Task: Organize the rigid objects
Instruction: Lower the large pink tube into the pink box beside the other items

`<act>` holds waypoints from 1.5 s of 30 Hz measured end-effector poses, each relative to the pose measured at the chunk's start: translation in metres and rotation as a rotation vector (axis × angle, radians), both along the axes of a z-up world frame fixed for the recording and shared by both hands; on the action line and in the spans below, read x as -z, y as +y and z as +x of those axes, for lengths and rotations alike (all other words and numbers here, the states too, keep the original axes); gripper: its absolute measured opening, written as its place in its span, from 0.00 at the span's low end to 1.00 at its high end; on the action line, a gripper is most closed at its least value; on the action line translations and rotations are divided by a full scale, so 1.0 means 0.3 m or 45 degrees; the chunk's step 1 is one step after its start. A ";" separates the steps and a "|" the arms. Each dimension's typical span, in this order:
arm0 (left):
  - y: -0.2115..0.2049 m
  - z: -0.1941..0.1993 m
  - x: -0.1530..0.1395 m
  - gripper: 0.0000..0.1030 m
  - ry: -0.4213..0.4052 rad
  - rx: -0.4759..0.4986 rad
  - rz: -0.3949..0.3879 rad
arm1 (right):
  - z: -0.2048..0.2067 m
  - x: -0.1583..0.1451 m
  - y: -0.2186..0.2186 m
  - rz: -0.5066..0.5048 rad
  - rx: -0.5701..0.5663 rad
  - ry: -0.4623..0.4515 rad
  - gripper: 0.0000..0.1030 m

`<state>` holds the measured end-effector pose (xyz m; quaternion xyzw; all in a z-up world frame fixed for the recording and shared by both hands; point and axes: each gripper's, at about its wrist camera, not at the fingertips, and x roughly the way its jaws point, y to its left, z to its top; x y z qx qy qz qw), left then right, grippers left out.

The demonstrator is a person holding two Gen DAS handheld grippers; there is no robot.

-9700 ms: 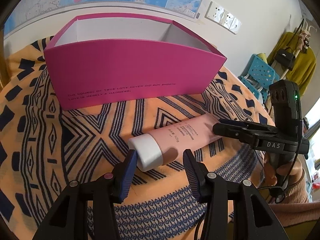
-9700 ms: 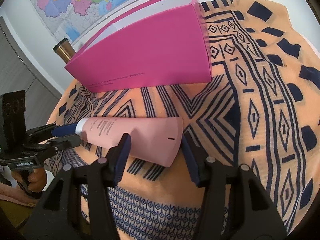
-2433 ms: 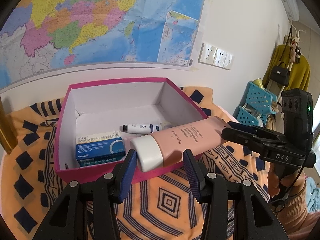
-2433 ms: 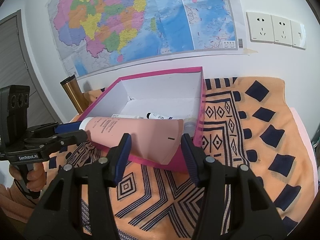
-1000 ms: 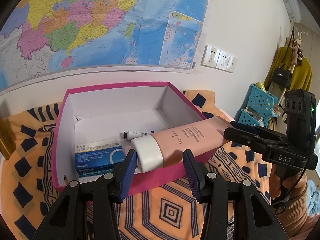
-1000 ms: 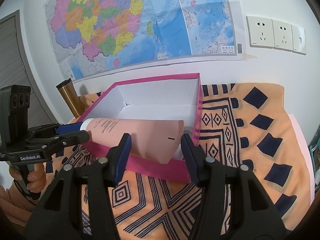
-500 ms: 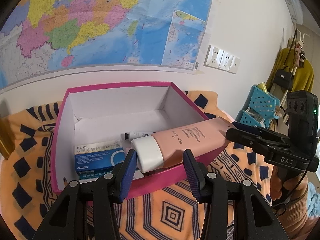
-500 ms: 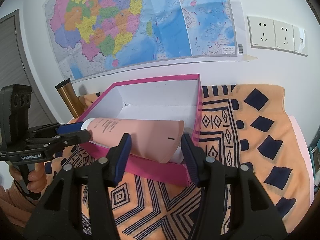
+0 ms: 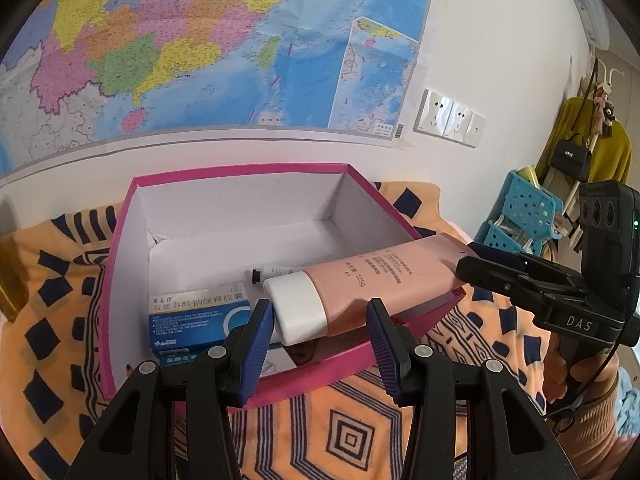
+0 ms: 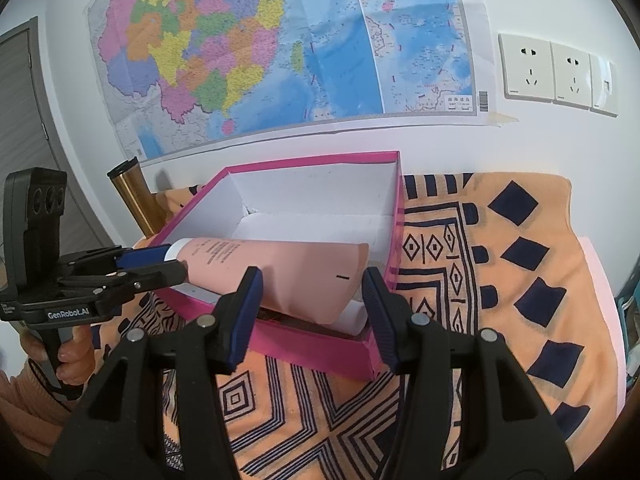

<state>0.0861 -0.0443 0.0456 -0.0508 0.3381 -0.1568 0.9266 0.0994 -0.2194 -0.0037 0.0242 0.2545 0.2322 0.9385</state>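
Box [image 9: 120,280] contents: left-wrist view only.

My feeds look bright and evenly lit, daylight-soft, with no hard glare. Beneath the tube [image 9: 372,280] I see a faint shadow inside the box [image 9: 240,216]. Fisheye bends the map [image 10: 280,48] above the box, corners go black, and focus stays mostly sharp.

A matt pink plastic tube [image 9: 384,280] with a smooth white cap [image 9: 298,308] was seen over a matt cardboard box [image 9: 240,216]; woven cloth [image 10: 500,280] lay beneath.
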 end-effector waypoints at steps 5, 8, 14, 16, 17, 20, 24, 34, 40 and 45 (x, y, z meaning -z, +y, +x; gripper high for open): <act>0.000 0.011 -0.001 0.46 0.001 -0.001 0.001 | 0.016 -0.003 0.003 -0.003 -0.001 0.002 0.53; 0.000 0.021 -0.001 0.46 0.005 -0.004 0.000 | 0.024 -0.005 0.002 -0.005 -0.001 0.002 0.53; -0.001 0.035 -0.001 0.46 0.010 -0.007 0.000 | 0.035 -0.003 0.000 -0.010 0.001 0.004 0.53; 0.000 0.040 -0.001 0.46 0.010 -0.007 0.000 | 0.042 -0.005 -0.002 -0.011 0.001 0.003 0.53; 0.000 0.041 -0.001 0.46 0.011 -0.008 0.001 | 0.041 -0.005 -0.001 -0.012 0.002 0.003 0.53; 0.000 0.048 -0.002 0.46 0.013 -0.010 0.002 | 0.047 -0.007 -0.003 -0.011 0.001 0.003 0.53; 0.000 0.057 -0.001 0.46 0.014 -0.010 0.004 | 0.047 -0.009 -0.003 -0.010 0.000 0.004 0.53; -0.006 0.068 -0.002 0.46 0.013 -0.015 0.009 | 0.058 -0.012 -0.005 -0.010 0.000 0.003 0.53; -0.006 0.070 -0.002 0.46 0.014 -0.019 0.010 | 0.066 -0.013 -0.007 -0.012 0.001 0.004 0.53; -0.005 0.077 -0.001 0.46 0.016 -0.025 0.014 | 0.070 -0.014 -0.009 -0.010 0.002 0.006 0.53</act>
